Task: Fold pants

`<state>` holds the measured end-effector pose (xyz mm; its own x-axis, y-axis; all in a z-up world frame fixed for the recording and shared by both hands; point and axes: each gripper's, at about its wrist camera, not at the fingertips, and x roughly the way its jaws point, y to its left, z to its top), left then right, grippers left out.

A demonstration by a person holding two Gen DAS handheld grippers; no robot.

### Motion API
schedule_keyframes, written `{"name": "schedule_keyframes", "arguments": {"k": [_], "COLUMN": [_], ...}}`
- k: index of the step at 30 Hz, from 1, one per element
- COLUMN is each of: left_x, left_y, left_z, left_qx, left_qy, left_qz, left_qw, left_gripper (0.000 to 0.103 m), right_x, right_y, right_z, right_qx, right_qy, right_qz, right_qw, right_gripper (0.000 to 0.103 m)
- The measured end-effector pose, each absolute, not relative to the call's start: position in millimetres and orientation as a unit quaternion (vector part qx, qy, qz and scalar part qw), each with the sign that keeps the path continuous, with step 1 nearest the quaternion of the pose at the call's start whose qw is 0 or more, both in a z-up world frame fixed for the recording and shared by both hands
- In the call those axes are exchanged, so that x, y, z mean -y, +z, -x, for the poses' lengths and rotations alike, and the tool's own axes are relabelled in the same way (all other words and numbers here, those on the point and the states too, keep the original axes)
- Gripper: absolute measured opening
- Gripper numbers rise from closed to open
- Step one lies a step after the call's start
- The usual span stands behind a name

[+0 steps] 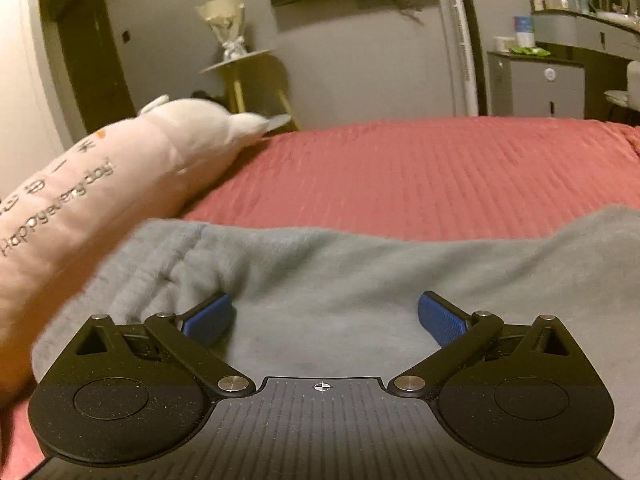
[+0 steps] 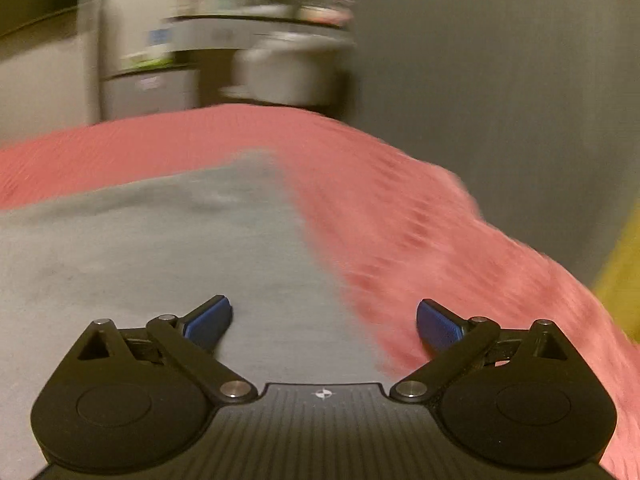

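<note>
So the grey pants (image 1: 340,280) were lying spread across the pink bedspread (image 1: 440,168), which made sense as a work surface: soft, flat, plenty of room past the far edge of the fabric. Taking the pants as the landmark, a long pink plush pillow (image 1: 80,200) sat right against their left end, touching or even overlapping the bunched, seamed bit there (looked like the waistband or a cuff, couldn't say which).

The left gripper (image 1: 326,316) hung low over the pants near that bunched end, jaws spread wide with nothing between them. One blue pad (image 1: 208,318) seemed to be just at a fold in the cloth, so my guess was it was lining up to grab a layer.

The right gripper (image 2: 324,318) was over the opposite end of the pants (image 2: 160,248), straddling their right edge: one pad over grey cloth, the other over the bedspread (image 2: 440,240). Jaws also spread, holding nothing. That view was smeared with motion blur, so don't trust fine detail.

Judging by how flat and unfolded the pants were, the fold was barely started. Both grippers at opposite ends suggested a two-point pickup. Risk: soft fleece bunching, or grabbing the bedspread along with it.
</note>
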<state>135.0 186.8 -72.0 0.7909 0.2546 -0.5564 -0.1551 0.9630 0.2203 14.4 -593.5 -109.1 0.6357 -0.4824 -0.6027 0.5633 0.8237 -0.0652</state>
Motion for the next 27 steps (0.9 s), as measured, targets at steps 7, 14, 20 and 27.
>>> {"name": "schedule_keyframes", "arguments": {"k": [7, 14, 20, 27], "left_x": [-151, -58, -1, -3], "left_y": [-41, -20, -34, -37], "left_z": [-111, -55, -32, -28], "left_qx": [-0.310, -0.353, -0.357, -0.405], "left_qy": [0.163, -0.013, -0.086, -0.065], "left_qz": [-0.180, 0.025, -0.067, -0.041], "left_qw": [0.919, 0.935, 0.928, 0.911], "left_gripper": [0.103, 0.103, 0.103, 0.103], "right_x": [588, 629, 622, 606], "right_y": [-84, -98, -107, -110], "right_z": [35, 123, 126, 149], "right_qx": [-0.289, -0.194, -0.213, -0.198], "right_qy": [-0.398, -0.354, -0.267, -0.208], "right_qz": [-0.091, -0.451, -0.479, -0.510], "right_qw": [0.866, 0.796, 0.808, 0.811], "right_gripper": [0.099, 0.053, 0.055, 0.047]}}
